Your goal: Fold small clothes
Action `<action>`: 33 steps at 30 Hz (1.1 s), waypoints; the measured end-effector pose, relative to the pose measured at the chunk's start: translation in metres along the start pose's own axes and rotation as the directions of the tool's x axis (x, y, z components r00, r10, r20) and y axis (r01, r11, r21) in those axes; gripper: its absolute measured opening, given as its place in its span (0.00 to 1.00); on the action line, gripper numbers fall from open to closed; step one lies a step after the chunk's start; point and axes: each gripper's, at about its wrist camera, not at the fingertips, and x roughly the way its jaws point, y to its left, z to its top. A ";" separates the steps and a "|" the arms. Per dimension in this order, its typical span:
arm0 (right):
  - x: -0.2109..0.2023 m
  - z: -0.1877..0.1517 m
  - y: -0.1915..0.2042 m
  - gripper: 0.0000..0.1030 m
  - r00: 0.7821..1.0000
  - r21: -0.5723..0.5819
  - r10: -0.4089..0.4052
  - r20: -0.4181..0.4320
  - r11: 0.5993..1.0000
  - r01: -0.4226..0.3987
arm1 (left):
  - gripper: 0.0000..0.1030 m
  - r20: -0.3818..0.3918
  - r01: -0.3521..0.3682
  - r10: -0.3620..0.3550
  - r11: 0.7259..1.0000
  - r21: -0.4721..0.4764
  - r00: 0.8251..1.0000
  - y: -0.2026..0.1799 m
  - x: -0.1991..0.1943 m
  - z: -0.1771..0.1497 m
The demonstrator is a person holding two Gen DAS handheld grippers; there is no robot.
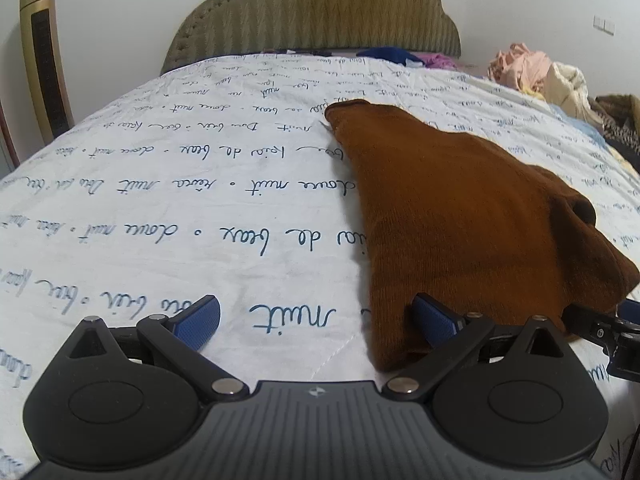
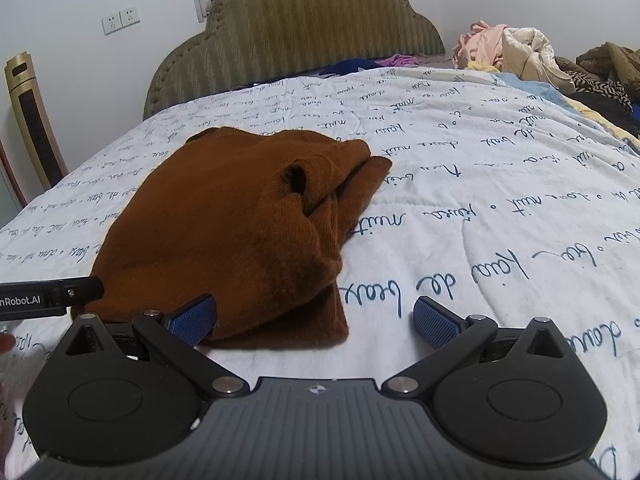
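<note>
A brown knit garment [image 1: 452,216] lies partly folded on the white bedspread with blue handwriting [image 1: 200,200]. My left gripper [image 1: 316,320] is open at the garment's near left corner; its right finger rests against the cloth edge and its left finger is over bare bedspread. In the right wrist view the same garment [image 2: 224,232] lies bunched with a sleeve opening on top. My right gripper [image 2: 316,318] is open at the garment's near right corner, left finger touching the cloth, right finger over the bedspread [image 2: 480,200]. Neither holds anything.
An olive padded headboard [image 1: 316,16] stands at the far end. A pile of pink, cream and dark clothes [image 2: 532,56] lies at the far right of the bed. A gold tower fan [image 1: 44,52] stands at the left. The other gripper's body [image 2: 40,298] shows at the left edge.
</note>
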 end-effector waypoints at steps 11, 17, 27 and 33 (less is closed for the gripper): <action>-0.020 0.000 0.029 1.00 0.999 -0.082 0.016 -0.033 0.996 -0.019 | 1.00 -0.016 -0.108 0.110 0.992 0.070 0.994 -0.007 -0.020 0.006; -0.028 0.000 0.036 1.00 0.999 -0.110 0.027 -0.032 0.993 -0.031 | 1.00 -0.040 -0.104 0.106 0.992 0.066 0.994 -0.004 -0.023 0.004; -0.032 -0.001 0.035 1.00 0.999 -0.118 0.021 -0.032 0.993 -0.024 | 1.00 -0.070 -0.103 0.109 0.990 0.092 0.992 -0.006 -0.023 -0.001; -0.033 -0.002 0.034 1.00 0.999 -0.118 0.018 -0.034 0.993 -0.022 | 1.00 -0.076 -0.103 0.110 0.990 0.092 0.991 -0.006 -0.023 -0.002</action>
